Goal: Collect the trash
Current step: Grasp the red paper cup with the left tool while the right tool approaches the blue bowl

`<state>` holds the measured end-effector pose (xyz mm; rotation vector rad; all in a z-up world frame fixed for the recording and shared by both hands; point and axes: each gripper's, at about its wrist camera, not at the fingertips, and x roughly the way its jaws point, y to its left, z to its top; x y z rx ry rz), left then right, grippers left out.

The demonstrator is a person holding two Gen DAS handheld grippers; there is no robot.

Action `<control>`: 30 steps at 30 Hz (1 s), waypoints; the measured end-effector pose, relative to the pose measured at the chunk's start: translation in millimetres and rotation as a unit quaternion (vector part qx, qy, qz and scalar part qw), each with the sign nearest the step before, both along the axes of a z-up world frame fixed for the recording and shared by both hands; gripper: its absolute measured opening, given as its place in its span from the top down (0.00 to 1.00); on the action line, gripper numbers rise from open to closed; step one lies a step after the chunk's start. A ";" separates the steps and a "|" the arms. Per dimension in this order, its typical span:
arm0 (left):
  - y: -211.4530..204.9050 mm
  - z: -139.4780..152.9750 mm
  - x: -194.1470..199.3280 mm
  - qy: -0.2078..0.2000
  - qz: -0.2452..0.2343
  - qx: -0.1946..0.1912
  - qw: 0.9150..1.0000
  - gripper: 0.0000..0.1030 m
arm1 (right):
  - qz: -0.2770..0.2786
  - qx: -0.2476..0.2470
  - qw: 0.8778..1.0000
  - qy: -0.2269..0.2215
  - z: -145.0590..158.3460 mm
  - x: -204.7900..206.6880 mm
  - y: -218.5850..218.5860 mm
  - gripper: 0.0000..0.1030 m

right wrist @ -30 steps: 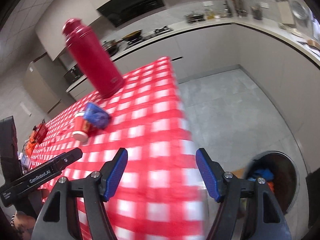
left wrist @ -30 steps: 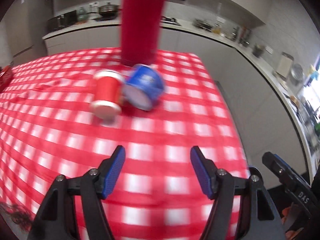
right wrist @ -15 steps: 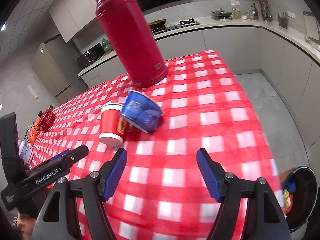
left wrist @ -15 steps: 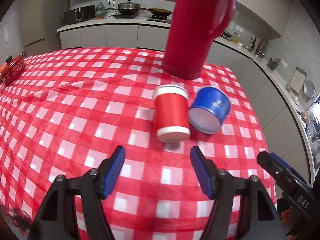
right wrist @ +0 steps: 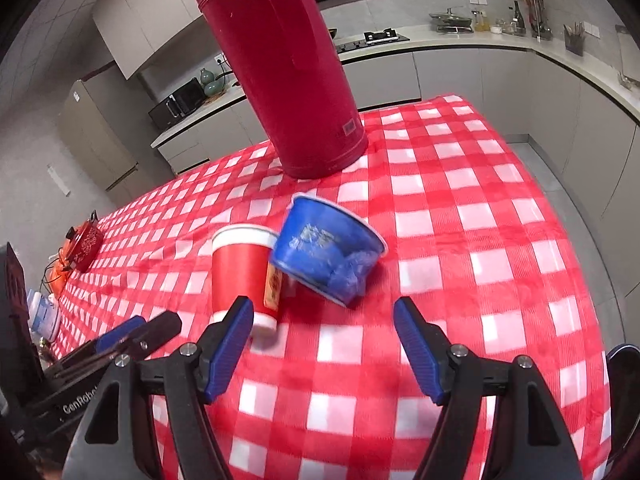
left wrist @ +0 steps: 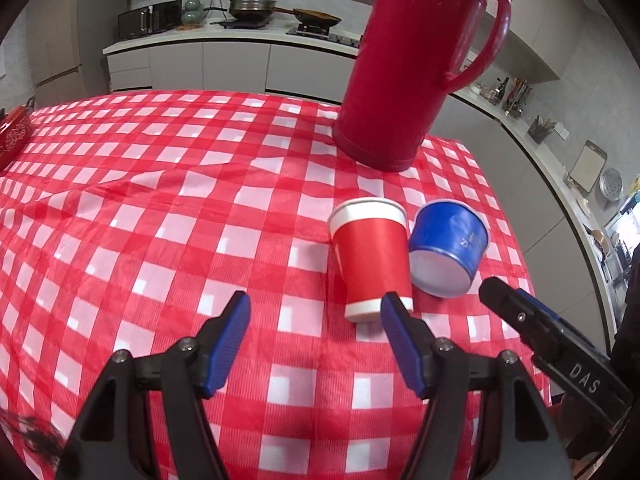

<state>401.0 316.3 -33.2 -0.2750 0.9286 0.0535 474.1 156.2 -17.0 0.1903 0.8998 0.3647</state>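
Kitchen table w/ red-and-white checked cloth (left wrist: 168, 216): two handheld grippers hovered side by side over the trash, both empty. The left gripper (left wrist: 316, 334) stood w/ jaws apart, nothing between the blue pads, its right pad just in front of the base of a red paper cup (left wrist: 370, 254). The cup lay on its side, white rim pointing toward the tall red thermos jug (left wrist: 404, 64) standing upright near the table's far edge. Touching the cup's right side lay a blue paper bowl (left wrist: 448, 250), also tipped over, pale bottom facing the left gripper. The right gripper (right wrist: 324, 338) was likewise parted & gripping nothing; in its view the bowl (right wrist: 326, 254) sat just ahead betw. the pads, the cup (right wrist: 244, 276) by the left pad. A red patterned item (right wrist: 84, 246) sat at the far left end of the table, well apart from the cups.
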 end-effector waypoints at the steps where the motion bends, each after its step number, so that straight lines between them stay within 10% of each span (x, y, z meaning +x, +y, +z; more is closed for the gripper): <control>1: 0.5 -0.7 3.1 0.001 -0.005 -0.002 1.000 0.33 | -0.001 -0.001 1.000 0.000 0.0 0.6 1.1 0.28; 30: -30.0 -35.6 57.0 0.033 -0.076 -0.022 0.996 0.33 | -0.065 -0.006 0.998 0.002 -5.3 11.4 -30.7 0.28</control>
